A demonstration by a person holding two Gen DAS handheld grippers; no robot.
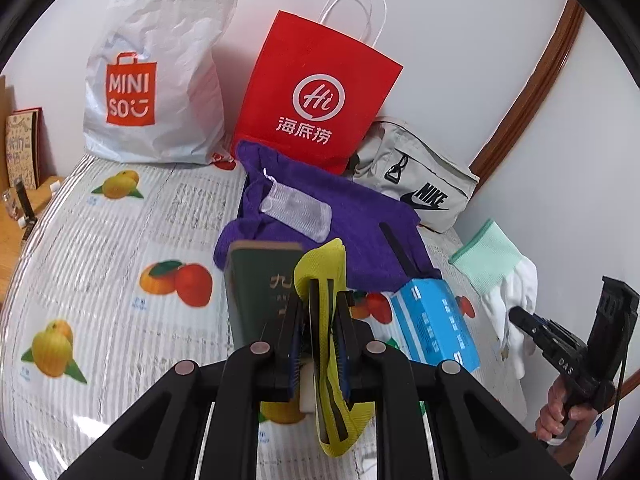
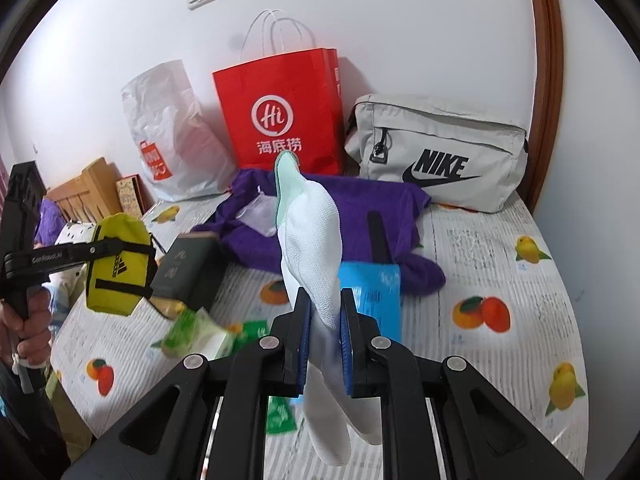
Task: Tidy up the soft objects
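Note:
My left gripper is shut on a yellow Adidas pouch and holds it above the table; the pouch also shows in the right wrist view. My right gripper is shut on a white glove with a mint cuff, held up off the table; the glove also shows at the right of the left wrist view. A purple cloth lies spread on the table behind both, with a clear mesh pouch on it. A grey Nike bag leans on the wall.
A red paper bag and a white Miniso plastic bag stand at the back wall. A dark green box, a blue box and a black comb are on the fruit-print tablecloth. Green packets lie near the left edge.

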